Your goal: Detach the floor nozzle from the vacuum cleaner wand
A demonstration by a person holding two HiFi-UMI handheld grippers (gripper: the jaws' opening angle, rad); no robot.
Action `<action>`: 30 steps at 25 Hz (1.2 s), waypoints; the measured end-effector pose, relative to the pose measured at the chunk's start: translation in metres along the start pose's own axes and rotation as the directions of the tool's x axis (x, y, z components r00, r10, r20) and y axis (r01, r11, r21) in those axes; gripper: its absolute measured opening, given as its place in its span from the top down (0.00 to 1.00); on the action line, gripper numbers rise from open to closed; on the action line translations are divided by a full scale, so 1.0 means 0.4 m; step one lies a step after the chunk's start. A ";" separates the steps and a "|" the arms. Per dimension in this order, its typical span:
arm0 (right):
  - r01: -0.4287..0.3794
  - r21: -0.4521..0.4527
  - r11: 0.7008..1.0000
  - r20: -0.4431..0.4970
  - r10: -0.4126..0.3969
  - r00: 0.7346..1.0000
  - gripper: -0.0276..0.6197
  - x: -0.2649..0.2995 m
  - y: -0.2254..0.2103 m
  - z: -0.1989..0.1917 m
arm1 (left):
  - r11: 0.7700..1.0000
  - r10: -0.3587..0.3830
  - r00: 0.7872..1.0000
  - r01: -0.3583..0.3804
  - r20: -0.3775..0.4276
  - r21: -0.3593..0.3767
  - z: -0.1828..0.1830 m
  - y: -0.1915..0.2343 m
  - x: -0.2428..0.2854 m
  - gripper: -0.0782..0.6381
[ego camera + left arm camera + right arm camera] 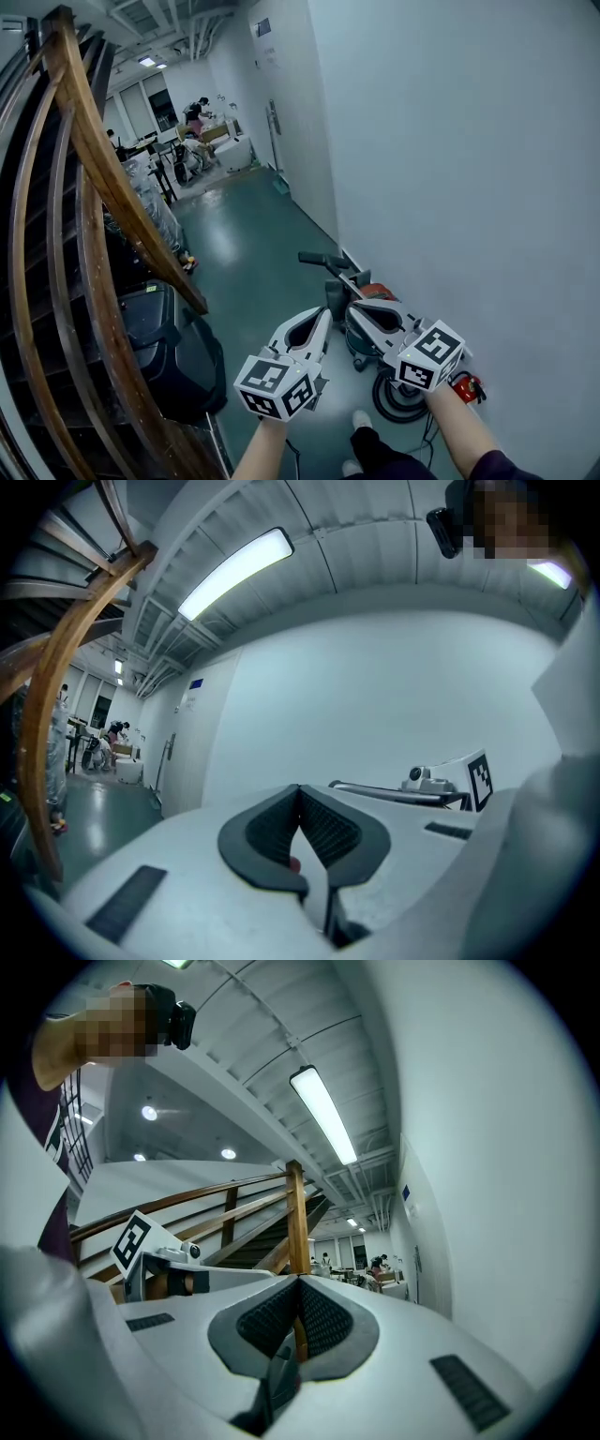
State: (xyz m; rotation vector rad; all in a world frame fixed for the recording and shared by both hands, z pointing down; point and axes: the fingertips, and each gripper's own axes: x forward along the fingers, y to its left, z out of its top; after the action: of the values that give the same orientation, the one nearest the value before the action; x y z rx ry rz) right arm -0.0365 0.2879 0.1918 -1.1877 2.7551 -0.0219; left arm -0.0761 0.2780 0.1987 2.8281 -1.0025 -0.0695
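Vacuum cleaner (364, 336) on floor, lengthwise along wall (450, 187).

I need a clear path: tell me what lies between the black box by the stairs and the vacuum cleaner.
Only bare green floor, as the head view shows; the shut left gripper hangs above that stretch.

Nothing legible here: only coded square markers (265, 377) on the left gripper (324, 313) and right gripper (357, 304), plus an unreadable blue wall sign (263, 26).
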 end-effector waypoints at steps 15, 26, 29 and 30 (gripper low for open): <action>0.015 0.041 0.999 -0.054 -0.013 0.998 0.93 0.127 -0.352 -0.081 | 0.998 0.034 0.998 -0.037 -0.046 -0.051 -0.058 0.191 0.309 0.88; -0.019 0.092 0.996 -0.087 0.027 0.996 0.93 0.191 -0.533 -0.122 | 0.993 0.099 0.989 -0.105 -0.105 -0.053 -0.069 0.282 0.462 0.88; -0.020 0.101 0.995 -0.094 0.030 0.995 0.93 0.200 -0.556 -0.135 | 0.993 0.102 0.988 -0.108 -0.115 -0.052 -0.076 0.293 0.484 0.88; -0.020 0.104 0.994 -0.096 0.030 0.995 0.93 0.204 -0.564 -0.140 | 0.993 0.102 0.988 -0.109 -0.117 -0.052 -0.079 0.297 0.490 0.88</action>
State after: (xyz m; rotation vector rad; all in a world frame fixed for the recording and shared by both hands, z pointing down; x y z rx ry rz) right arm 0.0635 0.0715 0.2526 -1.1545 2.8132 -0.2229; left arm 0.0051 0.0670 0.2479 2.6872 -1.1038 0.0717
